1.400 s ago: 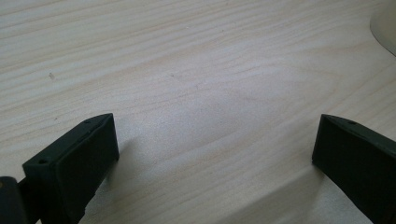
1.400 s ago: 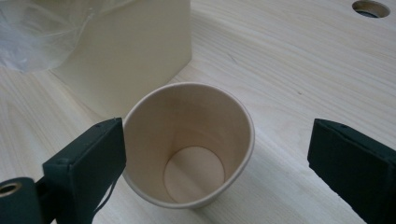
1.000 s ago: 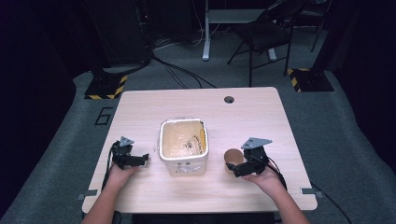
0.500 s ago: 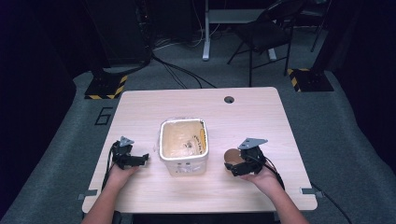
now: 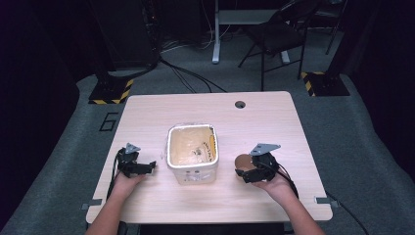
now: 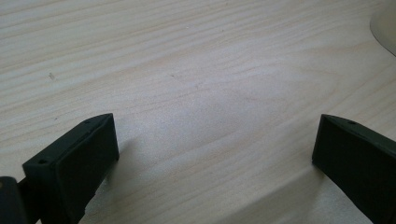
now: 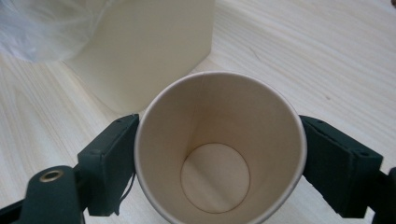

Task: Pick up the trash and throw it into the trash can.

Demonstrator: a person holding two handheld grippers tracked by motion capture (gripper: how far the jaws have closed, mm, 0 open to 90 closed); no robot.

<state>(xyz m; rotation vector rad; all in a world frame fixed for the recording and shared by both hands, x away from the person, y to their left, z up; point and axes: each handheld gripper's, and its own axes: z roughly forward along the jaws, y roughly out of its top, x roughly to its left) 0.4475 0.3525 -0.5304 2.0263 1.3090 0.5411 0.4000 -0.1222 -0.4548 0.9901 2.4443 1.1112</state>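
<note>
- Across the high view's lower middle, the right gripper (image 5: 243,175) has slid the paper cup (image 5: 242,161) slightly left since a second ago, closer to the lined tub (image 5: 192,152) on the surface (image 5: 264,122).
- At the left gripper view's bottom, the left gripper (image 6: 212,154) stands wide apart, empty.
- Centre of the right gripper view: jaws clamped on the upright, empty cup, likely ready for scooping.

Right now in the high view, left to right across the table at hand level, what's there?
Left tool → white tub with a plastic liner → brown paper cup → right tool, whose jaws sit on either side of the cup in the right gripper view.
</note>
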